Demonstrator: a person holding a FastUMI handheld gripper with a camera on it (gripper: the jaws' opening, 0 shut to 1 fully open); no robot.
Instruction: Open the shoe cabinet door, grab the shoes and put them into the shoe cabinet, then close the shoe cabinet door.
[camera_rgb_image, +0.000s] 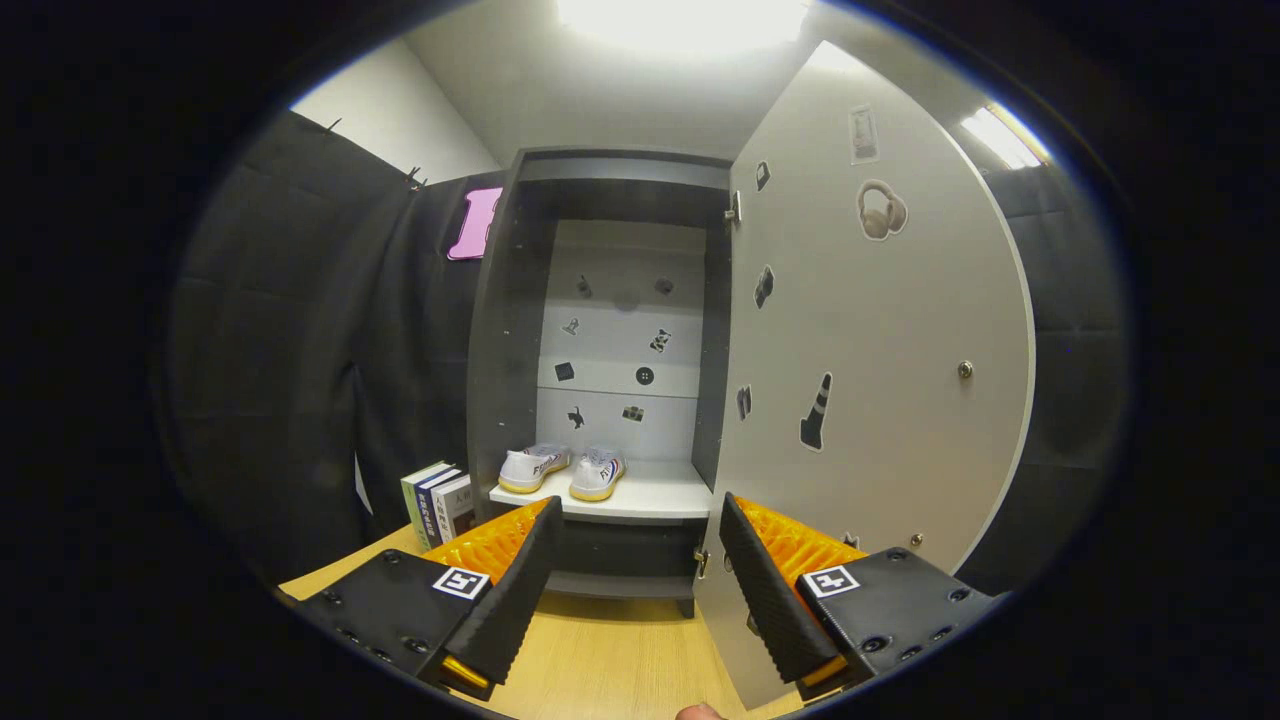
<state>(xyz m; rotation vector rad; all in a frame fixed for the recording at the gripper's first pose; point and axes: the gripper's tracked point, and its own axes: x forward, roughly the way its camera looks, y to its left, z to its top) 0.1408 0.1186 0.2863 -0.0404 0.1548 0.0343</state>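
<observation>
Beyond spread fingers (635, 590): shoes (562, 470) in cab.

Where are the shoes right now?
In the gripper view, the shoes sit side by side on the cabinet shelf, beyond the open, empty hand-held gripper, left of the open door.

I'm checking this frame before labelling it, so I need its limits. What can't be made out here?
- Gripper view: the cabinet part below the shelf lies dark behind the open gripper fingers.
- The door front faces away; only its inner side shows.
- The shoes are too small to read any detail.
- The books are partly covered by the left finger.
- The door's lower corner sits behind the right finger.
</observation>
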